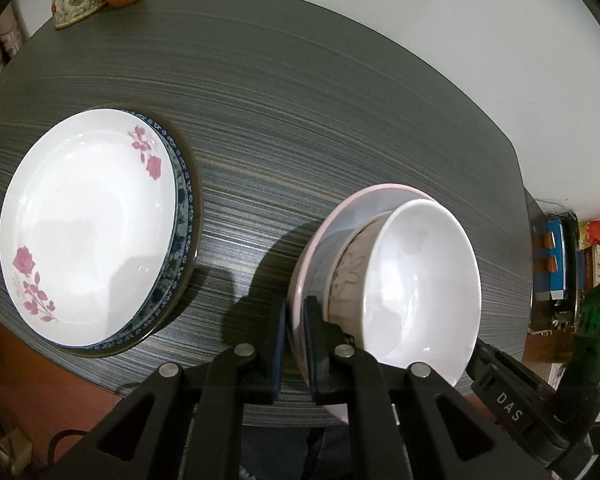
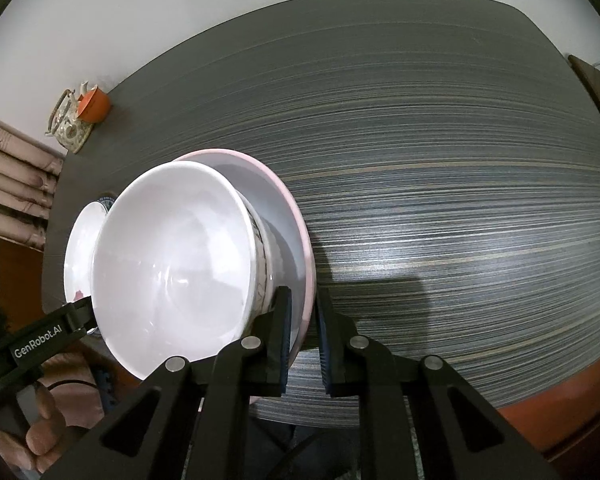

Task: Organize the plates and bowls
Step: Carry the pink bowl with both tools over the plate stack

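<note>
With both grippers, left gripper (image 1: 296,344) and right gripper (image 2: 304,340), clenched on opposite rims of the pink plate (image 1: 312,256) carrying the white bowl (image 1: 416,292) above the desk (image 1: 300,100), I'd keep it level.

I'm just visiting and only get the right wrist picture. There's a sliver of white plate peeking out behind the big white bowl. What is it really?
Observer: A round white china plate printed with pink roses, lying on top of a blue-patterned plate.
Visitor: And the black arm marked GenRobot.AI, what is it doing?
Observer: That's the left gripper. Its two fingers are closed on the rim of the pink-rimmed round plate, one on each side.
Visitor: Is there anything under the white bowl?
Observer: A second bowl, with a line drawing like a rabbit on its outer wall. The glossy white bowl sits nested inside it.
</note>
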Tool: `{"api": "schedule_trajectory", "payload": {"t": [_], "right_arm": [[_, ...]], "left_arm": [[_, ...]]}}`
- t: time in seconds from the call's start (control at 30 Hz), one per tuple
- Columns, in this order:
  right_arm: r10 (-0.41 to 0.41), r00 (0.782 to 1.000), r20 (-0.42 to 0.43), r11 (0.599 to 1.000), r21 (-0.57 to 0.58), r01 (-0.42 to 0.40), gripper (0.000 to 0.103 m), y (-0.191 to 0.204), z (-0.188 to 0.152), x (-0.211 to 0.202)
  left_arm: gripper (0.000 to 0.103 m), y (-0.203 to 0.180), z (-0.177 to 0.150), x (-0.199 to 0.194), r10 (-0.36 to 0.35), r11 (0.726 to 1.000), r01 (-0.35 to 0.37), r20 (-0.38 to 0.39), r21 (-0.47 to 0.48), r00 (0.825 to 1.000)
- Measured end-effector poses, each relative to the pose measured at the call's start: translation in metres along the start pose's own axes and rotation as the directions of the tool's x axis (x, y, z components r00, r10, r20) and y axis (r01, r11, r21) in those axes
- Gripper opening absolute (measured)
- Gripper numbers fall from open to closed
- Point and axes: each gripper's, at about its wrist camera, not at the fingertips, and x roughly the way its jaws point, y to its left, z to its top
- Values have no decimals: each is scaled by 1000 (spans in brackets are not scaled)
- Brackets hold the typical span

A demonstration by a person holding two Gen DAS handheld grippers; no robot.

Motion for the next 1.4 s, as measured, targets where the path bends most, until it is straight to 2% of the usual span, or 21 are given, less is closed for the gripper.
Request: {"api": "schedule_trajectory", "payload": {"t": [0.7,1.4], "right_arm": [[4,999,31,1000,-21,-3,14,5,2,-12],[40,997,65,993,-109,-32,14,39,10,-43]], "left_arm": [[7,2,-2,-12,-6,1000,6,30,-10,1000],[7,25,-1,-55,14,997,-5,123,-72,992]]}}
